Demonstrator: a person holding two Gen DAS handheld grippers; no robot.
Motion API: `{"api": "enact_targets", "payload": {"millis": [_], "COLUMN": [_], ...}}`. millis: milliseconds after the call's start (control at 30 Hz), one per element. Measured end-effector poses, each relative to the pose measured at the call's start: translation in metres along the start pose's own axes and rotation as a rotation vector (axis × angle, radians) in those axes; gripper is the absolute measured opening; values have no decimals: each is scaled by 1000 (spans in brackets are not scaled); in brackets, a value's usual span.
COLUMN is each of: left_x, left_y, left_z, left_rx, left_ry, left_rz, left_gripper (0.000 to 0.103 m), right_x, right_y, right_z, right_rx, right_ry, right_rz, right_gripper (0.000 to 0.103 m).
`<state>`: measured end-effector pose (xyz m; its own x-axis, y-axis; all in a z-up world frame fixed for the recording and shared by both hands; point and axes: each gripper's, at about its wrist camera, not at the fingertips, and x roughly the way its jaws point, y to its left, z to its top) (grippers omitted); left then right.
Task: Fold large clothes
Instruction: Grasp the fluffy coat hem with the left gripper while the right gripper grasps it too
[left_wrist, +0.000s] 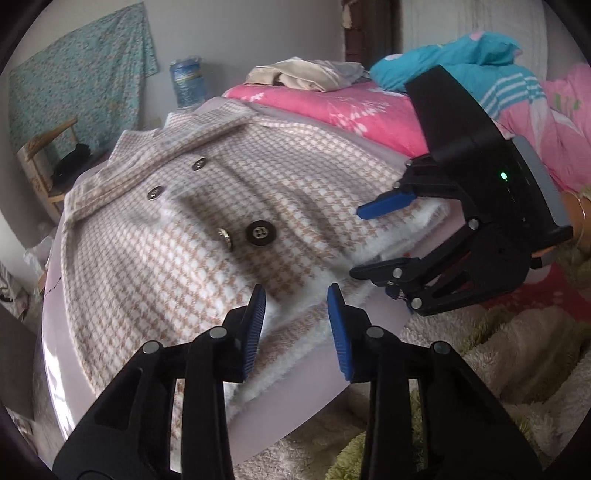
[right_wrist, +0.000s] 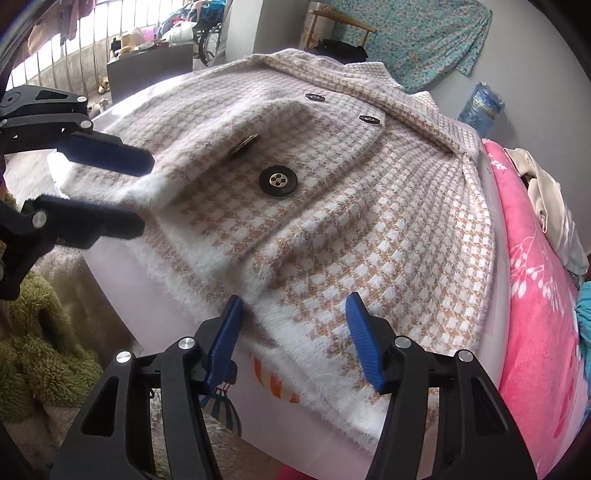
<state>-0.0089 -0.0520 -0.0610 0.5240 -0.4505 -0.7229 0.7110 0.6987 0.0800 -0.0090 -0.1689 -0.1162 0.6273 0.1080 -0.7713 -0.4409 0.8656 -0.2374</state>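
Note:
A beige and white houndstooth coat (left_wrist: 177, 258) with dark buttons (right_wrist: 277, 181) lies spread on a pale lilac board (left_wrist: 295, 402), collar at the far end. My left gripper (left_wrist: 297, 328) straddles the coat's fluffy white hem near one corner, its blue pads apart from the cloth. In the right wrist view the left gripper (right_wrist: 147, 195) has one finger above that hem and one below. My right gripper (right_wrist: 295, 336) stands wide over the hem further along. From the left wrist view the right gripper (left_wrist: 354, 243) brackets the coat's edge, with its pads clear of it.
A pink flowered bedcover (left_wrist: 354, 107) runs beside the board, with a blue garment (left_wrist: 461, 62) and beige clothes (left_wrist: 303, 74) piled on it. A green fluffy blanket (right_wrist: 40, 354) lies below the board. A wooden chair (left_wrist: 48, 158) and a water bottle (left_wrist: 186, 81) stand behind.

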Motion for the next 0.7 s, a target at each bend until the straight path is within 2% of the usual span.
{"api": "enact_targets", "payload": {"millis": [67,167,267,367,533,700], "left_x": [13,32,31,28,34,43], "left_y": [-5,-7,-1,8,16,12], "left_z": [0,-4,-7,-10,-12,-12], "left_rx": [43,97,112,109,88,135], "left_ry": [48,133,162,186,199,200], "left_rz": [-11,46,81,106,123,131], "left_gripper": [33,31,31,32,34,38], "right_x": [0,0,-3,-7,-12,2], "right_y": [-3,-5,-7,-8,4,20], "right_z": [-1,-1,-1,-1,5,7], "right_rx": [0,-9,-28,-35,-98,-216], "right_ry": [-1,-2,-4,-18,-77,-47], "right_rz": [4,-3,-33,-28,50,41], "right_gripper": [56,56,56,56,56,56]}}
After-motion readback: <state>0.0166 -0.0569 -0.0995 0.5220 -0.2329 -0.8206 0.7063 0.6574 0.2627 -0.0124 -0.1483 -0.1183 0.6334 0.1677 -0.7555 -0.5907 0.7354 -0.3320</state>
